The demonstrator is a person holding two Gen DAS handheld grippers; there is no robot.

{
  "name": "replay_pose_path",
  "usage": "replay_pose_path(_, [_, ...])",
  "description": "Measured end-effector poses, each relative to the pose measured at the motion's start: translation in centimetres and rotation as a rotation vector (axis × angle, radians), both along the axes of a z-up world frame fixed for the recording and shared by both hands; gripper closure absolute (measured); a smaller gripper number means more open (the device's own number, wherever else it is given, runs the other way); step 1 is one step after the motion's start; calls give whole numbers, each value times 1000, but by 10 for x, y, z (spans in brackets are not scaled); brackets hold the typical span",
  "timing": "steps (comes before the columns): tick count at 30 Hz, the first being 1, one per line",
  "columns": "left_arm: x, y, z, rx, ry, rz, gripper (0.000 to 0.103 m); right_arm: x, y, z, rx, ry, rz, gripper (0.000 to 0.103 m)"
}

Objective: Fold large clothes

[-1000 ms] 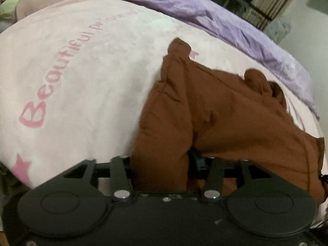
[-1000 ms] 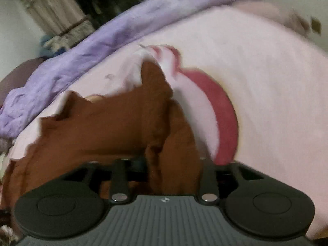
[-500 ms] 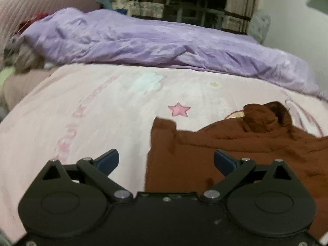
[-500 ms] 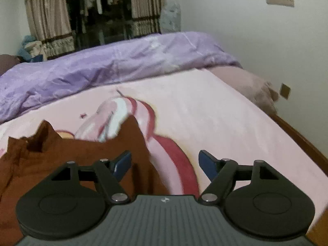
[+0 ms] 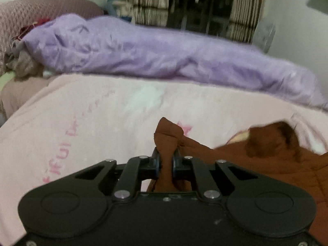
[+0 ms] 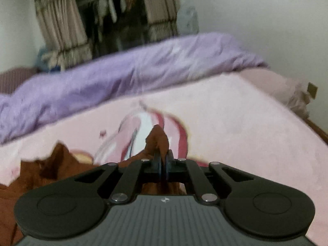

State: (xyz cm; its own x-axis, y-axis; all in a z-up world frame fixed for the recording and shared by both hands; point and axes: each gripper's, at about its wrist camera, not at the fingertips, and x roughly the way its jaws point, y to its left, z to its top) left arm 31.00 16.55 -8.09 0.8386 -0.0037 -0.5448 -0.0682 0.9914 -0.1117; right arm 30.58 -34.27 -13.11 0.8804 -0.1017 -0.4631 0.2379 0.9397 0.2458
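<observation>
A brown garment (image 5: 272, 155) lies on the pink printed blanket (image 5: 98, 119) of a bed. My left gripper (image 5: 166, 161) is shut on a bunched corner of the brown garment (image 5: 168, 135), which sticks up between the fingers. My right gripper (image 6: 163, 160) is shut on another corner of the same garment (image 6: 157, 141). The rest of the garment spreads to the left in the right wrist view (image 6: 47, 170) and to the right in the left wrist view. Its lower part is hidden behind the gripper bodies.
A rumpled purple duvet (image 5: 155, 55) lies along the far side of the bed, also in the right wrist view (image 6: 123, 71). Curtains and hanging clothes (image 6: 110, 16) stand behind it. A wall (image 6: 256, 20) and the wooden bed edge (image 6: 315, 127) are at the right.
Half a second ago both grippers were open over the garment's corners. Both have now shut on the brown fabric. A second ago they held it lower, closer to the blanket.
</observation>
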Motion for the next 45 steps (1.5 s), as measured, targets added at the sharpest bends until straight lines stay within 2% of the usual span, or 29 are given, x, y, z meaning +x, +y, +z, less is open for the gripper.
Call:
replay_pose_path(1, [3,1,-3,1,3,1,93,4,3,-5,6,8,-17,99])
replay_pose_path(2, [10,1,-13,11,28,6,93,13,9,-14,-32,24,-26,99])
replay_pose_path(4, [30,3,-42,12,121,3,92,36,20,-38,-126,109,-54,98])
replay_pose_path(5, [39,5,-60,-5,162,14,89,47,22,-53,-141,170,-66,96])
replay_pose_path(6, [43,7,-75,-25,167,27,87,50,22,-60,-135,177,-83,95])
replay_pose_path(7, [38,10,-78,-37,138,40,83,49,23,-57,-148,172,-103,91])
replay_pose_path(9, [34,14,-74,-40,127,69,68,47,25,-50,-189,171,-130,74])
replay_pose_path(10, [34,15,-71,-14,132,103,45,48,24,-48,-203,183,-143,61])
replay_pose_path(11, [34,14,-67,23,140,139,35,46,22,-45,-210,190,-157,50])
replay_pose_path(12, [32,13,-61,43,139,150,34,41,21,-40,-222,182,-178,46])
replay_pose_path(13, [27,11,-51,62,126,151,31,31,22,-31,-248,160,-205,34])
replay_pose_path(14, [20,8,-39,85,111,167,19,20,27,-23,-295,132,-249,20])
replay_pose_path(16, [7,-4,-18,130,98,200,0,1,45,-6,-422,78,-307,15])
replay_pose_path(17, [1,-11,-11,154,80,198,0,-5,56,2,-467,61,-299,14])
replay_pose_path(19, [-20,-38,4,208,35,151,0,-15,79,17,-482,38,-230,10])
replay_pose_path(21, [-34,-68,11,234,7,85,0,-23,104,26,-431,28,-114,4])
replay_pose_path(23, [-42,-94,11,227,13,43,0,-25,127,27,-359,42,1,2])
replay_pose_path(26, [-45,-125,1,194,27,4,0,-28,160,16,-239,29,143,1])
replay_pose_path(28, [-35,-138,-11,185,95,-46,0,-19,179,2,-212,91,193,0])
replay_pose_path(30, [-34,-150,-23,180,114,-70,0,-11,193,-16,-220,159,234,0])
replay_pose_path(32, [-33,-156,-35,173,132,-68,0,-9,204,-29,-255,182,254,0])
replay_pose_path(35, [-28,-161,-47,157,169,-80,0,-16,209,-38,-295,168,207,0])
replay_pose_path(40, [-26,-162,-59,151,150,-56,0,-19,203,-37,-257,144,199,0])
replay_pose_path(45, [-38,-155,-60,81,125,-42,0,-20,201,-39,-239,133,203,0])
